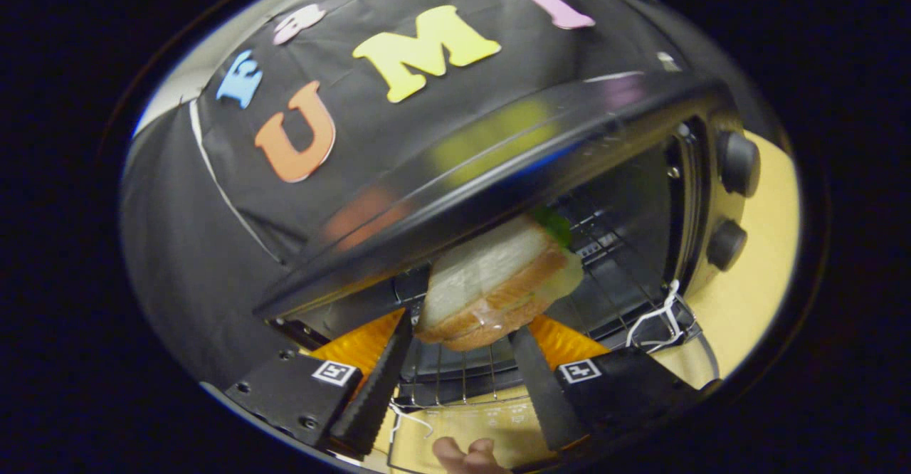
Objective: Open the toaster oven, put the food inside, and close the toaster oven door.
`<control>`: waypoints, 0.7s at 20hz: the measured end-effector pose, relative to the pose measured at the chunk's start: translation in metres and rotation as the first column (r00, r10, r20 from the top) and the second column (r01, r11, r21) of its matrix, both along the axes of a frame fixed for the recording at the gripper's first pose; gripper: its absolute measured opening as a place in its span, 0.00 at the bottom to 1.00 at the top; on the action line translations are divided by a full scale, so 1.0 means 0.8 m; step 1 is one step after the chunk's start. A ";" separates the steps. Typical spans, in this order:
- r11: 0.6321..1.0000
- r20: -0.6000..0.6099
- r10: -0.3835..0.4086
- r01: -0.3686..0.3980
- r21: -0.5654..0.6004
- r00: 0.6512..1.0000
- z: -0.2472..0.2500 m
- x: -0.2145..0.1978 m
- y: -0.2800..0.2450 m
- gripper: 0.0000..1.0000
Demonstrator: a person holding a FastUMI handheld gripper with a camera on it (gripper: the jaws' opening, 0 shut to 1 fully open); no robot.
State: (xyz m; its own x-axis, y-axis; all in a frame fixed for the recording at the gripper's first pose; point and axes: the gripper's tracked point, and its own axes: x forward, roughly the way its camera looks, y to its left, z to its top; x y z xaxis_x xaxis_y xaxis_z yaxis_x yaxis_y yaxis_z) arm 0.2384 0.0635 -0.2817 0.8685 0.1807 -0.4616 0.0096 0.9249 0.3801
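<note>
Black metal forms the toaster oven (498, 168), which stands on a pale yellow bench (761, 260) with its door (462, 417) folded down toward the fingers. Its two knobs (736, 164) sit on the panel at the oven's far side, toward the bench's open edge. A wire rack (605, 260) lies inside the open cavity. The sandwich (491, 285), white bread with a browned crust and a bit of green leaf at its far end, is at the mouth of the oven, above the rack's front. The gripper (459, 349) grasps it: both fingers press against its near end. A person's fingertips (466, 456) show just below the door.
</note>
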 end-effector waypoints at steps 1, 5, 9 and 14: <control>0.998 -0.001 0.008 -0.008 -0.065 1.000 -0.008 -0.003 0.002 0.90; 0.965 -0.017 0.033 -0.036 -0.259 0.999 -0.021 -0.013 0.002 0.92; 0.930 -0.058 0.052 -0.069 -0.361 0.997 -0.028 -0.035 0.006 0.92; 0.921 -0.144 0.043 -0.095 -0.379 0.989 -0.025 -0.073 0.005 0.92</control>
State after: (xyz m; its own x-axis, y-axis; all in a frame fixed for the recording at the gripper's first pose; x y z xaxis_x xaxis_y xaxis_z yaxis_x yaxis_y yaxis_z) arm 0.1798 0.0675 -0.3015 0.7880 0.0248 -0.6152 -0.0345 0.9994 -0.0040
